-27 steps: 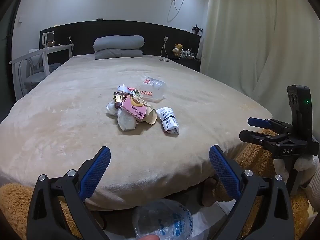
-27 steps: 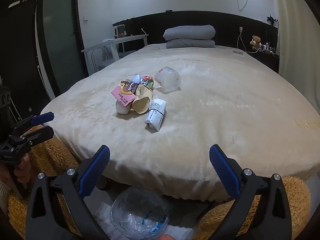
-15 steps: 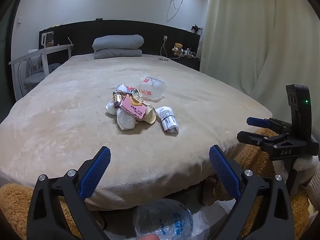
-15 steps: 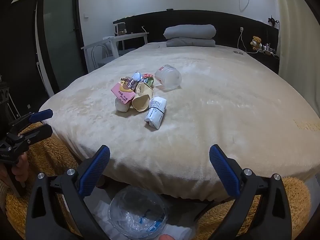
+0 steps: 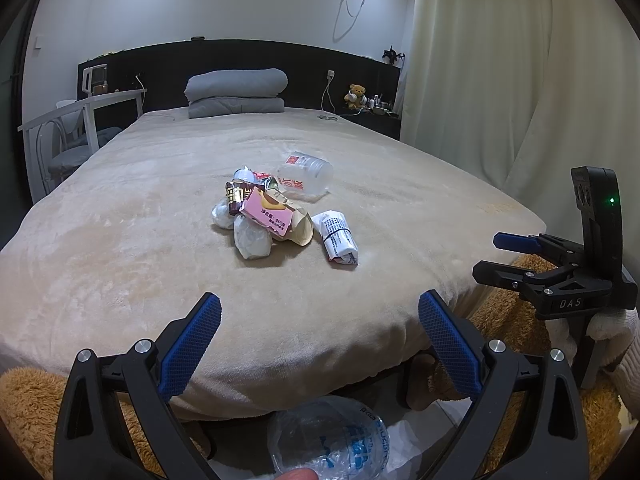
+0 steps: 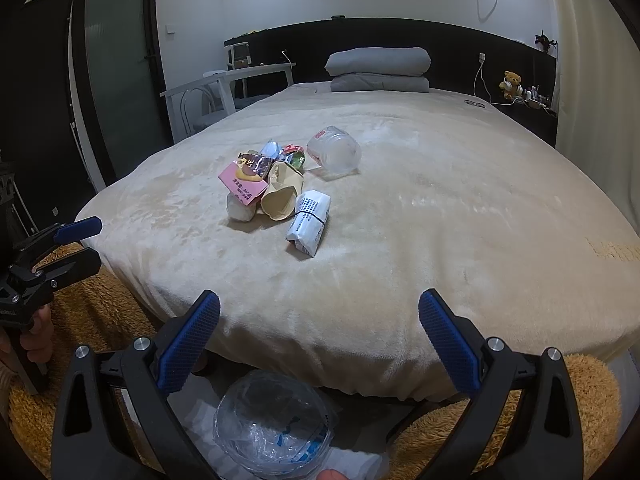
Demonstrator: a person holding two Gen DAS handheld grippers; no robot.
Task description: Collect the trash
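Observation:
A heap of trash lies mid-bed: a pink carton (image 5: 267, 211) (image 6: 242, 184), a tan paper cup (image 5: 301, 229) (image 6: 282, 196), a white printed packet (image 5: 339, 238) (image 6: 309, 222), crumpled tissue (image 5: 251, 238), a brown wrapper (image 5: 236, 196) and a clear plastic bottle (image 5: 306, 176) (image 6: 335, 153). My left gripper (image 5: 320, 332) is open and empty at the bed's near edge; it also shows in the right wrist view (image 6: 78, 244). My right gripper (image 6: 320, 332) is open and empty, also seen in the left wrist view (image 5: 504, 256). Both are well short of the heap.
A clear plastic bag (image 5: 332, 440) (image 6: 276, 424) sits open on the floor below the grippers. The beige bed (image 5: 120, 240) has grey pillows (image 5: 236, 92) at its head. A white chair and desk (image 5: 80, 120) stand left; curtains (image 5: 520, 100) hang right. Fuzzy brown rug (image 6: 100, 304) around the bed.
Both views have crept slightly toward the bed; the right gripper sits a little lower in the left view. Jaws stay open and the trash has not moved.

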